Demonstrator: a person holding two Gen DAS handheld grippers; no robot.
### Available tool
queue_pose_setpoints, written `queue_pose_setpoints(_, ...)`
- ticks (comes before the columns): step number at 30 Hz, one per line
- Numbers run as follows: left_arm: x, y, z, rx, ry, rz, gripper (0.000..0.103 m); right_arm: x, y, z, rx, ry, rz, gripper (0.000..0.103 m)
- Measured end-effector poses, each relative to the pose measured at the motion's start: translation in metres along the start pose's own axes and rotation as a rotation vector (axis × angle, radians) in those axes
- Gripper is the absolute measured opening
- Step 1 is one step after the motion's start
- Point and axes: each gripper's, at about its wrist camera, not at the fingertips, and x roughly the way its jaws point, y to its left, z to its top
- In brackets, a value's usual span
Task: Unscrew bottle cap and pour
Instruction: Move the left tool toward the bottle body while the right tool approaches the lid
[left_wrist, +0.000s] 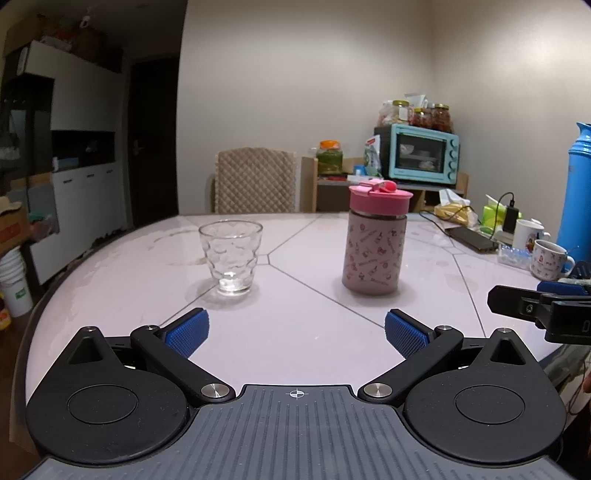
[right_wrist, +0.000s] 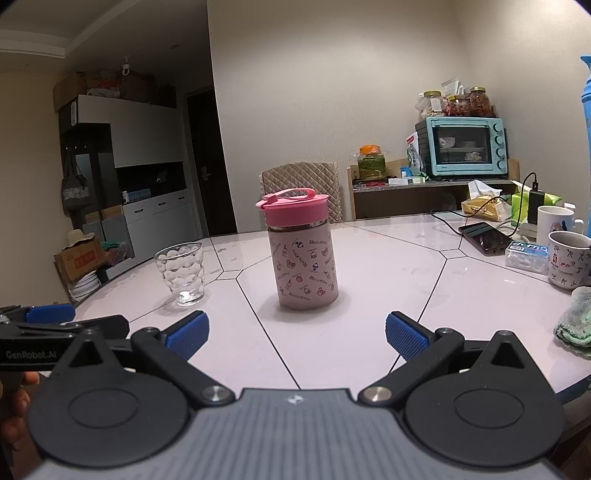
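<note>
A pink patterned bottle (left_wrist: 373, 254) with a pink screw cap (left_wrist: 380, 197) stands upright on the white table (left_wrist: 295, 332). To its left is a clear dimpled glass (left_wrist: 231, 256). My left gripper (left_wrist: 295, 332) is open, well short of both, with nothing between its blue pads. In the right wrist view the bottle (right_wrist: 304, 269) and its cap (right_wrist: 293, 208) stand straight ahead, the glass (right_wrist: 181, 273) to the left. My right gripper (right_wrist: 295, 334) is open and empty, short of the bottle. The right gripper's body (left_wrist: 535, 306) shows at the right edge of the left wrist view.
Two mugs (right_wrist: 567, 260), a phone on a cable (right_wrist: 484, 238), a small box (right_wrist: 526, 254) and a green cloth (right_wrist: 576, 321) crowd the table's right side. A blue thermos (left_wrist: 576, 199) stands far right. A padded chair (left_wrist: 255, 181) sits behind the table; a teal oven (left_wrist: 421, 153) on a shelf.
</note>
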Motion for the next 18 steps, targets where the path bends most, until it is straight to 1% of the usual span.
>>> queue_pose_setpoints(10, 0.020, -0.008, 0.017, 0.042, -0.011, -0.036, 0.103, 0.008, -0.013, 0.018, 0.008, -0.034, -0.022, 0.103)
queue_pose_setpoints(18, 0.049, -0.009, 0.028, 0.082, -0.005, -0.071, 0.103, 0.025, -0.016, 0.033, 0.001, -0.044, -0.009, 0.103)
